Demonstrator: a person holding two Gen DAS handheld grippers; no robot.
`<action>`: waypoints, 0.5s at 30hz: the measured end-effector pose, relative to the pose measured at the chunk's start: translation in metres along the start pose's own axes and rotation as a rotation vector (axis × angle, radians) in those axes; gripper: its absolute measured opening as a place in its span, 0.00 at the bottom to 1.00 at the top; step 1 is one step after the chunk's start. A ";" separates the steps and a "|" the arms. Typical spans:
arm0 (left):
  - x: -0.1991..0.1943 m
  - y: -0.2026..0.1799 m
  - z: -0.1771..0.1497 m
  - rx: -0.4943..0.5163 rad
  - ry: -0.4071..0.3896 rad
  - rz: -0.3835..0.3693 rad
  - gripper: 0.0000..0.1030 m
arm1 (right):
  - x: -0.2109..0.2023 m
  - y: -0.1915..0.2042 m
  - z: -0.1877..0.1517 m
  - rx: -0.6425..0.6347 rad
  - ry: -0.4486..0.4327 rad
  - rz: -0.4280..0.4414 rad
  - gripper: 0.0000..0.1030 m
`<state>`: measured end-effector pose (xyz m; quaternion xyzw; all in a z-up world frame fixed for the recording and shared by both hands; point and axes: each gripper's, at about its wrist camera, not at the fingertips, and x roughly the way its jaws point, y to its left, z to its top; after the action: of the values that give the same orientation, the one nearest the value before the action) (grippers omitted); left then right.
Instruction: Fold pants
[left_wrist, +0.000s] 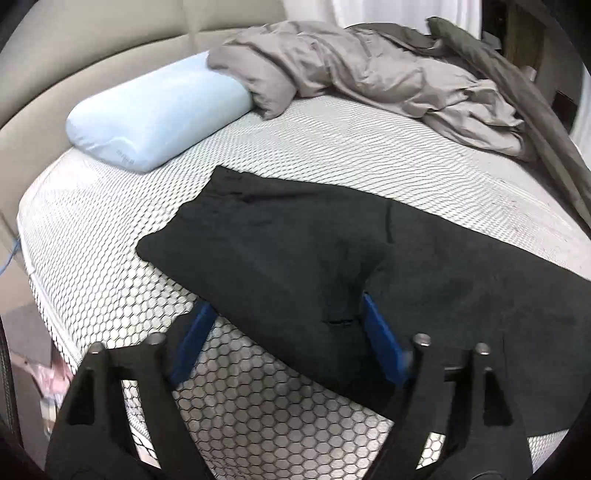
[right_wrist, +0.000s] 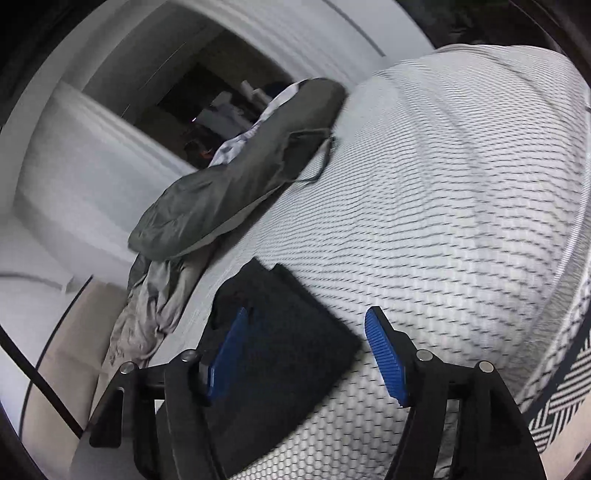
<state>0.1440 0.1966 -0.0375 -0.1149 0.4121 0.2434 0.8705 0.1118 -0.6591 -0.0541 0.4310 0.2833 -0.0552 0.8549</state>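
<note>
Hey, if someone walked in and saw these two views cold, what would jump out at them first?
Most striking is the black pants spread flat across the honeycomb-patterned mattress, with the open left gripper straddling their near edge. Behind them a pale blue pillow lies at the left, beside a rumpled grey blanket. In the right wrist view, the open right gripper hangs over one end of the pants.

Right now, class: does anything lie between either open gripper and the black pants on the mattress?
Nothing visible does. The left gripper and the right gripper each hang open directly over the black pants. The blue pillow and the grey bedding lie further back on the mattress.
</note>
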 end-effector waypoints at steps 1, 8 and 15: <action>0.006 0.006 0.001 -0.027 0.027 0.001 0.87 | 0.002 0.006 -0.001 -0.012 0.004 -0.002 0.66; 0.037 0.038 -0.004 -0.089 0.183 -0.167 0.92 | 0.019 0.021 -0.006 -0.048 0.028 -0.019 0.69; 0.034 0.098 -0.006 -0.311 0.162 -0.370 0.84 | 0.021 0.016 -0.012 -0.067 0.060 -0.025 0.69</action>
<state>0.1078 0.2889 -0.0672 -0.3399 0.4101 0.1303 0.8362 0.1294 -0.6370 -0.0595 0.4000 0.3156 -0.0433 0.8593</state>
